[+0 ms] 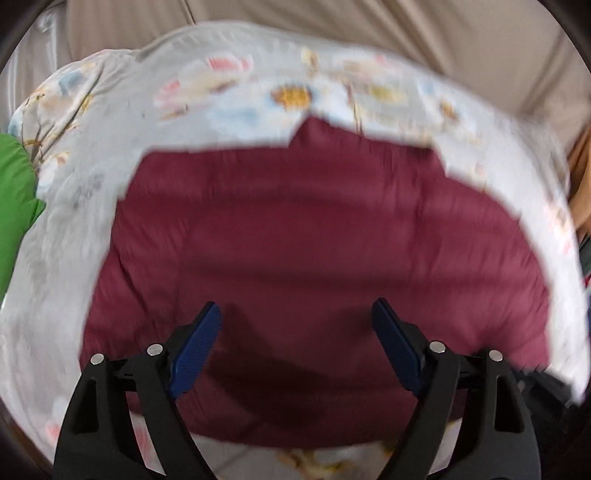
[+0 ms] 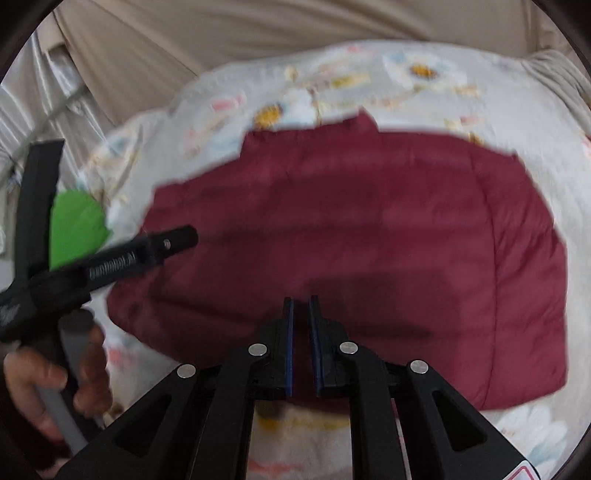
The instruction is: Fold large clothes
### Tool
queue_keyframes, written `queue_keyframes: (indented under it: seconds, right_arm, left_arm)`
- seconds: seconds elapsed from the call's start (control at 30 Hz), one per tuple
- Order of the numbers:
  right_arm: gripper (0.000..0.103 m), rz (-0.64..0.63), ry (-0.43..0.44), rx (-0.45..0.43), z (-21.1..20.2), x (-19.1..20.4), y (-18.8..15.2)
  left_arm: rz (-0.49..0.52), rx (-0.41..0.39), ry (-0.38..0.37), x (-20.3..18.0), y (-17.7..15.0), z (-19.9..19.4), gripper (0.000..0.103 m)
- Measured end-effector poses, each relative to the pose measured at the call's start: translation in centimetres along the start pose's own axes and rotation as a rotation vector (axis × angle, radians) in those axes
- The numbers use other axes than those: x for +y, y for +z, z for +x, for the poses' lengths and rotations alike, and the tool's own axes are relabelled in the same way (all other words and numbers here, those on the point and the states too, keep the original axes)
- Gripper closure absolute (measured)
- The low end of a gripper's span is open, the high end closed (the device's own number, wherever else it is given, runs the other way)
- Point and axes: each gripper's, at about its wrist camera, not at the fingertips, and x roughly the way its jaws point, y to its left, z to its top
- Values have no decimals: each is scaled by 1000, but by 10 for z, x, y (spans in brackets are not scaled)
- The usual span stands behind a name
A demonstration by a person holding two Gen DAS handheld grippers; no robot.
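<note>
Floral bedspread [image 1: 92,236] beneath maroon puffer jacket [image 1: 295,240], apparently folded: left gripper [image 1: 295,328] wide, right gripper [image 2: 301,321] nearly closed, empty; slick padding likely to spring open.

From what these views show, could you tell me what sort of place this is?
Probably a bedroom: a maroon quilted puffer jacket lies flat on a pale floral bedspread, with beige upholstered padding behind, like a headboard.

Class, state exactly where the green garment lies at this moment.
The green garment lies at the far left edge in both wrist views, on the floral bedcover, just left of the maroon jacket; in the right wrist view the left hand-held gripper partly overlaps it.
</note>
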Motion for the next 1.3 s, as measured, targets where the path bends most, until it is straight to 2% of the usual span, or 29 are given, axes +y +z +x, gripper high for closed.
queue_keyframes:
  seconds: [0.13,0.17,0.27,0.37,0.4,0.5,0.63,0.7,0.83,0.97,1.07,1.17,1.3]
  right_arm:
    - [103,90,-108,10,-13,-56,-11]
    - [103,130,-158,3,-21,-76,-14]
    - [103,247,-217,-4,-37,-121,-22]
    - [103,320,-279,-14,-53,-141,-26]
    - [103,334,-267,-26,-59,-139,-24]
    - [91,289,-236,-55,-66,-114,-13]
    - [91,174,-133,-59,-53,-54,12]
    - [91,119,-86,-42,-34,-24,29]
    - [91,39,-26,7,3,19,41]
    - [91,1,-56,76,44,29,41]
    - [96,4,-69,104,61,25,37]
    - [99,23,-67,118,53,20,44]
    - [93,45,-11,61,37,27,72]
  left_arm:
    - [-15,26,39,12,-13,3,21]
    - [-27,32,42,16,-15,3,21]
    - [-44,42,48,20,-19,1,21]
    - [-48,49,56,24,-20,1,21]
    - [-52,52,56,25,-21,1,21]
    - [-56,59,57,26,-19,1,21]
    - [-55,68,58,25,-19,4,21]
    - [-53,73,55,26,-18,6,21]
    - [-52,81,50,30,-16,10,20]
    - [-54,87,44,34,-16,14,19]
    - [-70,92,17,40,-15,16,19]
    - [-138,82,-29,57,-7,7,22]
    - [-246,14,-52,95,13,-12,22]
